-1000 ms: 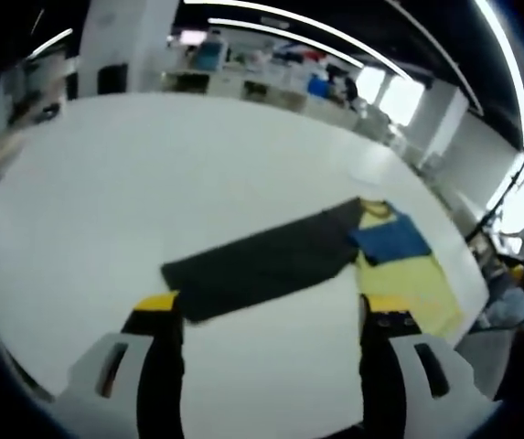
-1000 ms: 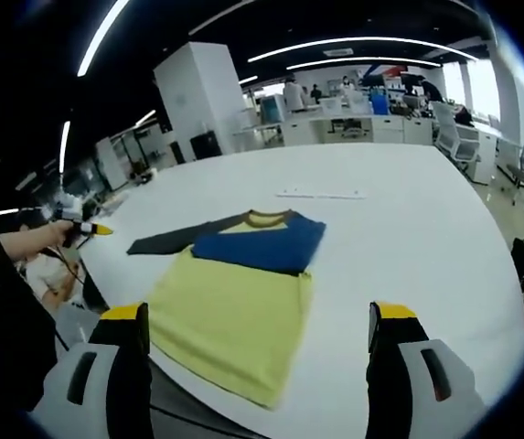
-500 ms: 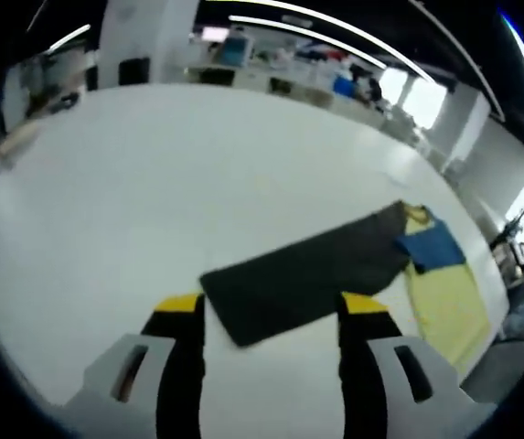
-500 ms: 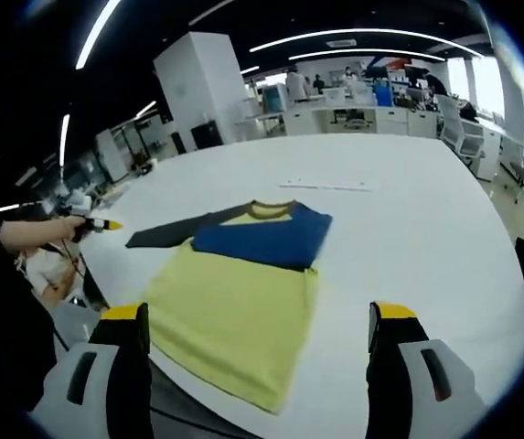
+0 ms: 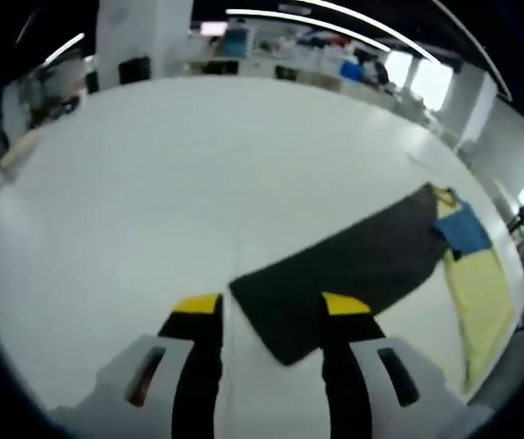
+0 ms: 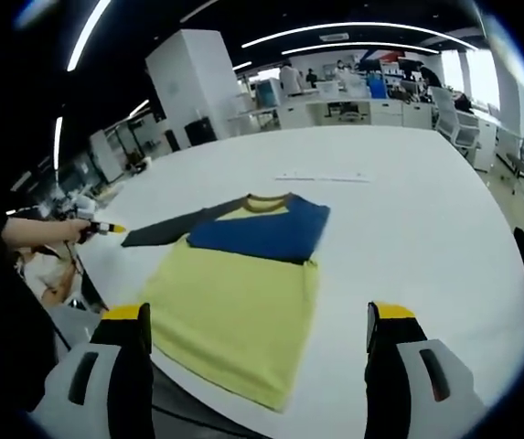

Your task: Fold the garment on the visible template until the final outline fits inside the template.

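my left gripper (image 5: 271, 311) is spread, its jaws either side of the dark sleeve (image 5: 353, 270) end. my right gripper (image 6: 257, 320) is spread wide near the yellow hem of the shirt (image 6: 239, 293). beyond, the white table (image 6: 408, 210).

Bright ceiling strip lights; left gripper view blurred, edges bent.

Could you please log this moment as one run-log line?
left hand-held gripper: open, jaws astride dark sleeve end | right hand-held gripper: open, above yellow shirt hem | blue sleeve: folded across chest | table
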Tool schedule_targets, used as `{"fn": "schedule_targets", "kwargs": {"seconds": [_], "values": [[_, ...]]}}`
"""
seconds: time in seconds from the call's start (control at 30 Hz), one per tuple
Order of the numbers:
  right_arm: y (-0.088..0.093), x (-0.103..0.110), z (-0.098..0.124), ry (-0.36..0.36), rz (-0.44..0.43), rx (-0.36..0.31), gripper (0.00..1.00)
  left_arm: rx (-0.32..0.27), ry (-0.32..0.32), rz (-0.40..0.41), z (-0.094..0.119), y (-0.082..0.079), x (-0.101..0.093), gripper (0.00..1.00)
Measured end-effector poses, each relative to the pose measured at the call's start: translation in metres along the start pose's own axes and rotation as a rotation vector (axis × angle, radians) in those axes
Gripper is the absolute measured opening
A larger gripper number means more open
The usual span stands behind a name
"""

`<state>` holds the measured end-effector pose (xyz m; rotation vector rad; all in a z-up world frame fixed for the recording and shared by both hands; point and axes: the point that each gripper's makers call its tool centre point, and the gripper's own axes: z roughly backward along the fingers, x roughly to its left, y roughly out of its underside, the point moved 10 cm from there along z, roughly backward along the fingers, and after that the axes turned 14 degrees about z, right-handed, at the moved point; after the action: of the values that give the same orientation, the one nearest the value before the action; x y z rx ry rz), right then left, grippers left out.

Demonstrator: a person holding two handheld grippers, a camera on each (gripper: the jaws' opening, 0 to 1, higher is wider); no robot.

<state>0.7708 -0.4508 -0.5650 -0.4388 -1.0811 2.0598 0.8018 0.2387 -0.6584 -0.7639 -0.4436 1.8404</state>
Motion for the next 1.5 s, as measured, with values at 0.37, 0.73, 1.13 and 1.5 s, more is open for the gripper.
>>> {"fn": "schedule_targets", "kwargs": {"seconds": [0.37,0.73,1.13,1.5], "values": [[-0.002,0.001,-0.009,-0.004,-0.001,0.008,0.97,0.020,-0.024,-0.012,-0.016,-0.002,0.013,0.31],[-0.002,-0.003,-0.008,0.004,-0.003,0.013,0.96,0.054,-0.020,-0.003,-0.025,-0.005,0.018,0.25],[-0.004,-0.003,-0.009,0.005,0.004,0.017,0.96,0.078,-0.048,-0.023,-0.031,-0.008,0.020,0.10],[-0.004,-0.002,-0.012,-0.002,0.004,0.018,0.95,0.091,-0.045,-0.077,-0.037,-0.008,0.011,0.00]]}}
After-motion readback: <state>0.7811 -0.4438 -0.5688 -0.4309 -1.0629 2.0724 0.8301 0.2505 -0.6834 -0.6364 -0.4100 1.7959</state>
